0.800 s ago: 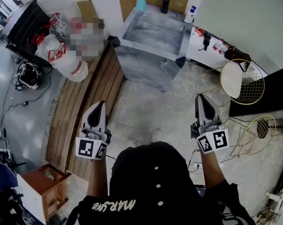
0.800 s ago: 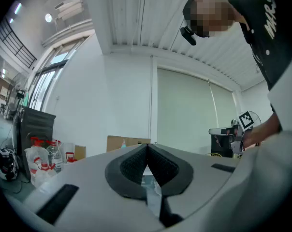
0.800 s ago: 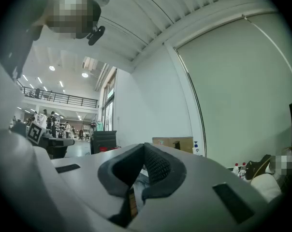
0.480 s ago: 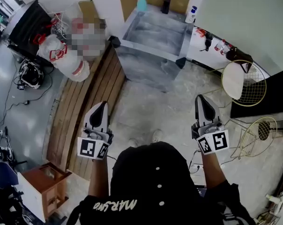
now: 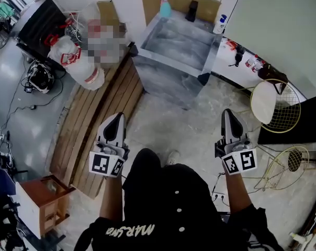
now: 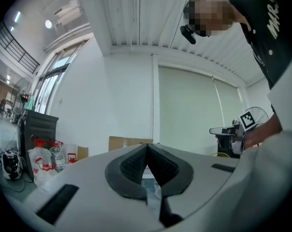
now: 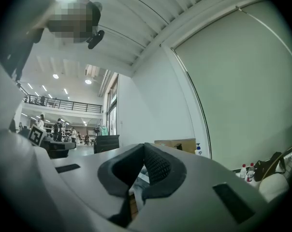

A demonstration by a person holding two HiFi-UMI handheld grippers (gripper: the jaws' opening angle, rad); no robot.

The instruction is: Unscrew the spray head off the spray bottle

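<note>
The teal spray bottle stands upright at the far edge of a grey marbled table, well ahead of both grippers. My left gripper is held over the floor by the wooden planks, shut and empty. My right gripper is level with it on the right, also shut with nothing in it. In the left gripper view the jaw pads meet at the tips. The right gripper view shows its pads pressed together too. Neither gripper is near the bottle.
A black object shares the table's far edge. A white bottle stands on a ledge to the right. Wooden planks lie left of the table, with filled bags behind. Round wire chairs are at right, a wooden stool at lower left.
The table and bottle have slid slightly lower and to the right in the head view. Both grippers keep the same raised pose, still shut.
</note>
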